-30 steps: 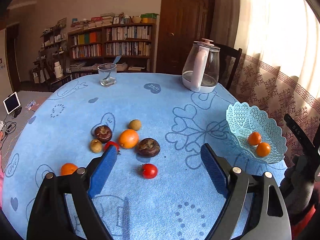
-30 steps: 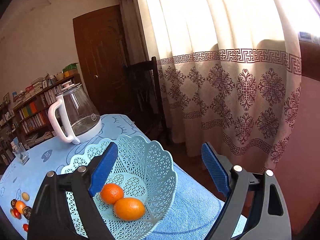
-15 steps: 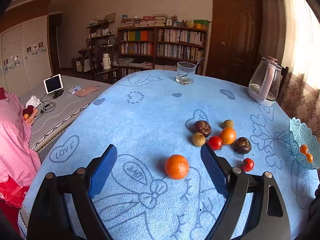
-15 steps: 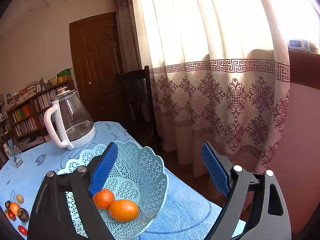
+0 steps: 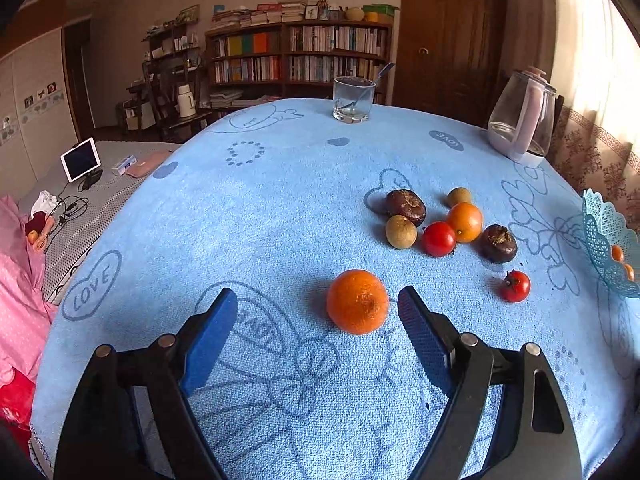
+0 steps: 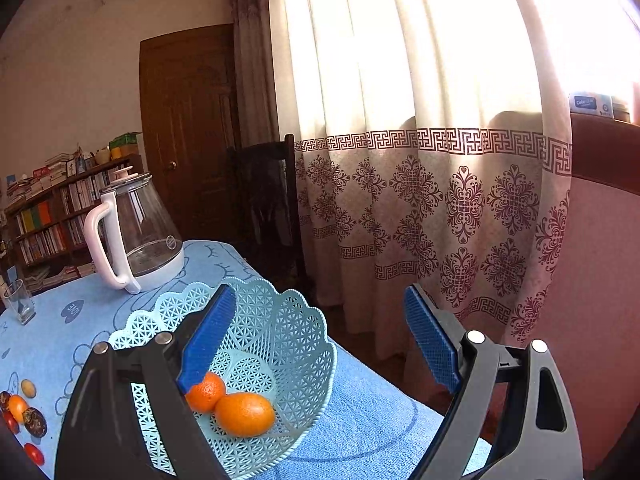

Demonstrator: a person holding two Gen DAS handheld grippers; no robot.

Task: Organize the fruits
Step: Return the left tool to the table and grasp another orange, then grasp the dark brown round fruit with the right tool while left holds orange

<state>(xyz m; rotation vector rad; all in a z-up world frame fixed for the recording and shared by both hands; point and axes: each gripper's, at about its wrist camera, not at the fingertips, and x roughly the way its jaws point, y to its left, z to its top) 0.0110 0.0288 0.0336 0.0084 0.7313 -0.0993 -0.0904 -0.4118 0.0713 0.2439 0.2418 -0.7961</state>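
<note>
Just closing, left gripper jaws flank — untouched — a dimpled round orange.

A sky-blue tablecloth printed with darker blue hearts, dotted rings and the word LOVE; on it a bright orange mandarin, two red tomatoes, dark brown wrinkled fruits, tan-green round ones; a pale aqua lattice basket with a scalloped rim, two orange fruits inside; black grippers with blue ribbed pads; a cream curtain banded with a maroon key pattern and floral medallions; a clear kettle with white handle and base; a dark brown door.
</note>
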